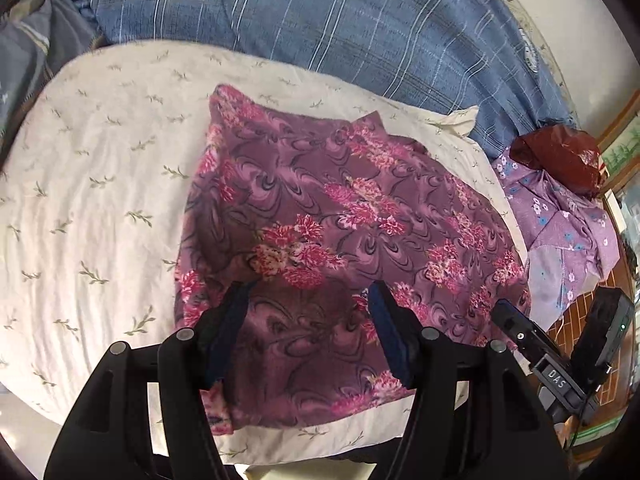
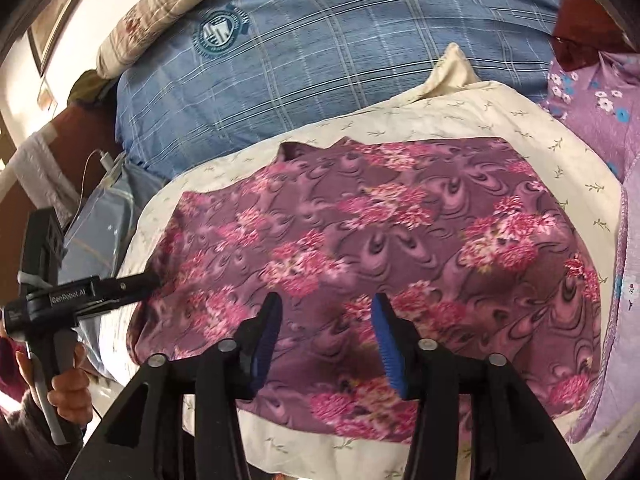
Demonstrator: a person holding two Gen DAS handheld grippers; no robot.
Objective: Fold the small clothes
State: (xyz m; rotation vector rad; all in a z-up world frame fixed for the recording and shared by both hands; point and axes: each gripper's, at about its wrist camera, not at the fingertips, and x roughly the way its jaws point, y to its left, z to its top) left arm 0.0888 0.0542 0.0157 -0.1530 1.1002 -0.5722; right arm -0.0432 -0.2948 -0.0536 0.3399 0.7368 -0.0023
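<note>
A purple garment with pink flowers lies spread flat on a cream pillow with a leaf print. It also shows in the right wrist view on the same pillow. My left gripper is open and hovers over the garment's near part, holding nothing. My right gripper is open above the garment's near edge, holding nothing. The right gripper's body shows at the right of the left wrist view. The left gripper's body shows at the left of the right wrist view.
A blue plaid blanket lies behind the pillow. A lilac floral cloth and a dark red bag lie to the right. A charger cable lies at the left in the right wrist view.
</note>
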